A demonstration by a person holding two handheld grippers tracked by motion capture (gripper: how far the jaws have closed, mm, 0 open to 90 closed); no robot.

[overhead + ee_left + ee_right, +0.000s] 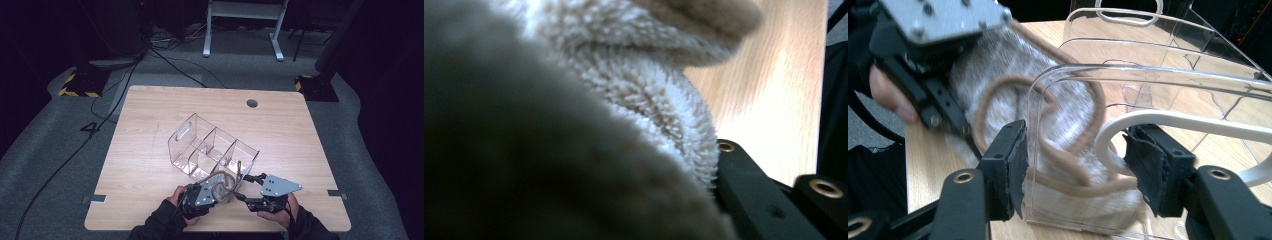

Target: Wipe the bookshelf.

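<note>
A pale wooden tabletop (150, 150) with rounded corners and one round cable hole (252, 103) near its far edge was seen from the high view, set on grey carpet in a dark room. Black cables were trailed across the floor at the left, two yellow-and-black striped bases stood at either far corner, and the white legs of a frame rose behind. One clear plastic organizer (212, 147) lay on the tabletop, tipped on its side, divided by partitions into several compartments and pierced by an oval handle slot in its end wall. One fleecy, cream-coloured slipper (220, 184) with a tan trim was held at the organizer's near, open end. Two grippers were counted, each carried in a hand coming from the near edge. The left gripper (212, 192) was clamped on the slipper, whose pile was pressed close against its camera in the left gripper view (659, 105). The right gripper (1075, 167) was spread, with the organizer's clear near wall (1148, 80) standing between its jaws; whether the pads touched that wall could not be told. The slipper was seen through that wall (1068, 115), just beside the left gripper (943, 30).
</note>
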